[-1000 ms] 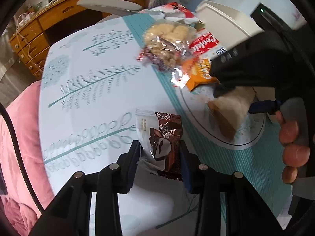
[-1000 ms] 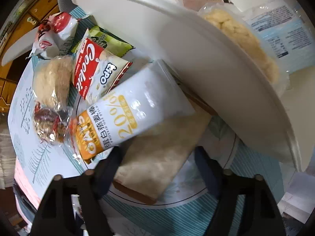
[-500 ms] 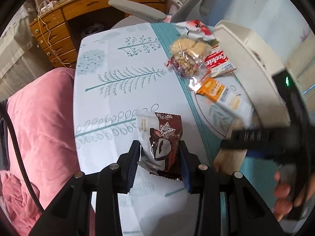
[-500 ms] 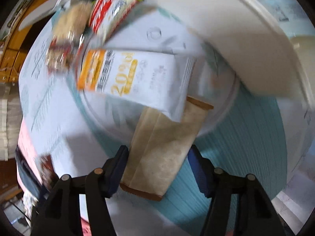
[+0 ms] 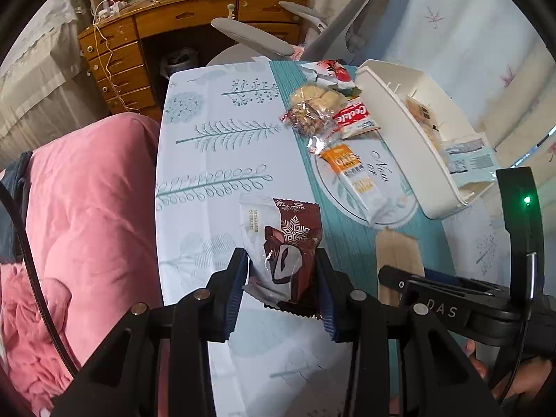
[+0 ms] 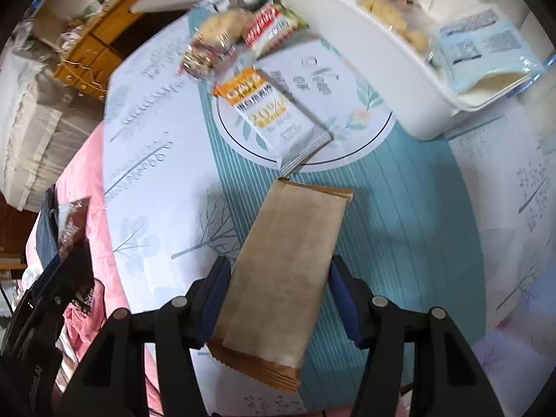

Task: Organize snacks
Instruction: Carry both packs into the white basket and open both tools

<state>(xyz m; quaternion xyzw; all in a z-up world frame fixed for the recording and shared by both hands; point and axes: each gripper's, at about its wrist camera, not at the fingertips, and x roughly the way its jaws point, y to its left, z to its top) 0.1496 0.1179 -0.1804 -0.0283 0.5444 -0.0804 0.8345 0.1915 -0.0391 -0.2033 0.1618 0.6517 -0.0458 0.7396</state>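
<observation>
With the chocolate packet (image 5: 283, 248) pinched in the left gripper (image 5: 282, 290) and the right gripper (image 6: 278, 302) closing around the tan packet (image 6: 285, 271) above the table (image 6: 410, 215), 1 slippery wrapper could be dropped.

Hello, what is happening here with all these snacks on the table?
A person is sorting snacks with two handheld grippers. The left gripper holds a brown chocolate packet above the table. The right gripper's jaws are closing on a tan packet. Other snacks lie beside the white bin.
</observation>
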